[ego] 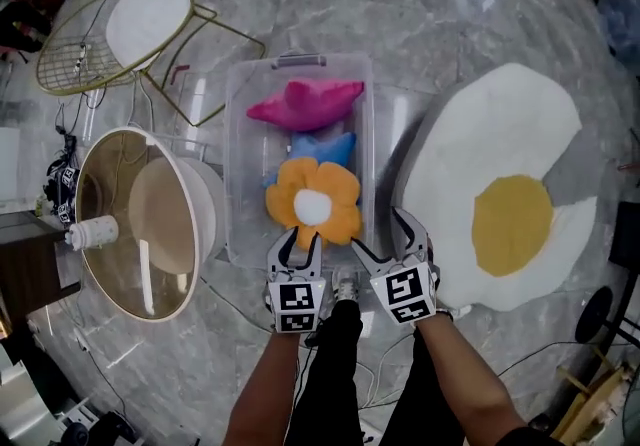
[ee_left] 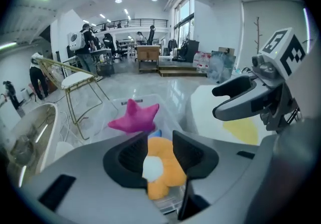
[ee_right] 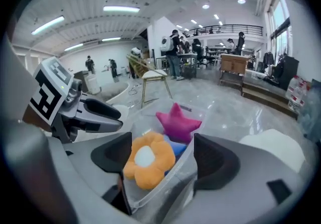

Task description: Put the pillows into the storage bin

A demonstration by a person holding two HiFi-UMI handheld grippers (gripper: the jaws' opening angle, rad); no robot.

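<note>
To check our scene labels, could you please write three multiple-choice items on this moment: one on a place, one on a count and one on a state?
1. Where does the fried-egg pillow lie?
A) inside the storage bin
B) on the floor, to the right of the bin in the head view
C) hanging from a gripper

2. How many pillows are in the bin?
A) one
B) two
C) three

3. How are the left gripper and the right gripper?
A) both open, holding nothing
B) both shut on a pillow
C) left shut, right open

Answers:
1 B: it lies flat beside the bin.
2 C: the pink star, blue pillow and orange flower.
3 A: each gripper view shows the jaws apart with nothing gripped.
</note>
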